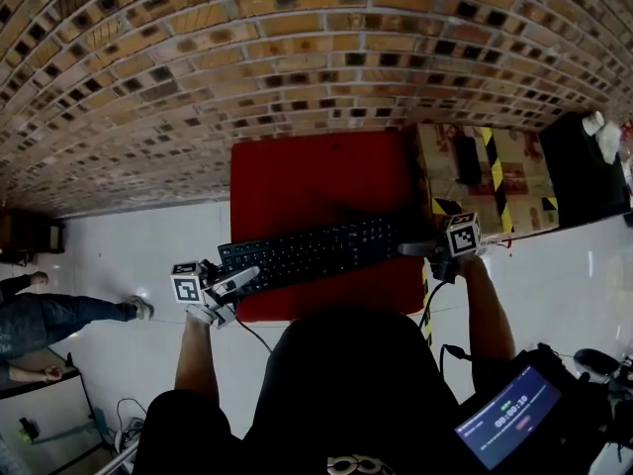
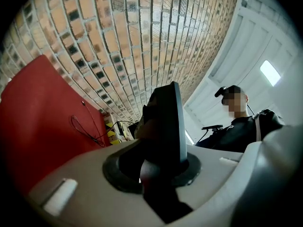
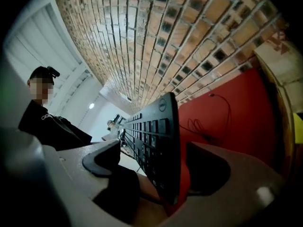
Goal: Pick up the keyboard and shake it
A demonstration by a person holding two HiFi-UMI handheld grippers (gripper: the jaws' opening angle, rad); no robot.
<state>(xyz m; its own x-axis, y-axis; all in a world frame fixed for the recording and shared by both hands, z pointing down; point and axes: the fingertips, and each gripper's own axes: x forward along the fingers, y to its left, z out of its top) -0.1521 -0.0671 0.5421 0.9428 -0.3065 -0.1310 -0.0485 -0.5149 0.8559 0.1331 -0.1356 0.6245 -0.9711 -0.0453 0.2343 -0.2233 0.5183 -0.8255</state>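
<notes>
Across the whole top of the head view, a brick wall (image 1: 297,47) in tan and dark bricks. Below it on the left, pale glossy floor (image 1: 138,236), with a bystander's legs (image 1: 69,315) at the far left edge. Against the wall, a red tabletop (image 1: 316,171). Just beside it on the right, a cardboard box (image 1: 514,181) banded with yellow-and-black tape. In the bottom right corner, a small lit screen (image 1: 509,419) (blue, tilted).

Over the near part of the tabletop, a black keyboard (image 1: 307,250). Set crosswise, left end a little nearer the wearer than the right and reaching just past the tabletop's left edge. A gripper at each end. Seen on edge in both gripper views, against wall and ceiling rather than flat on the red, so apparently raised off the tabletop (not certain from above).

At the left end, the left gripper (image 1: 245,277), marker cube outward. Jaws drawn in close and pinching the keyboard's thin edge, that edge standing upright between them in the left gripper view.

At the right end, the right gripper (image 1: 407,249). Jaws spread wide around the keyboard's end. Keys facing one jaw, with a clear gap of pale floor showing between pad and keys. Back of the keyboard close against the other jaw (touching or not, hard to say).

Smallest, a thin dark cable (image 2: 83,126), looped loosely on the red tabletop beyond the keyboard.
</notes>
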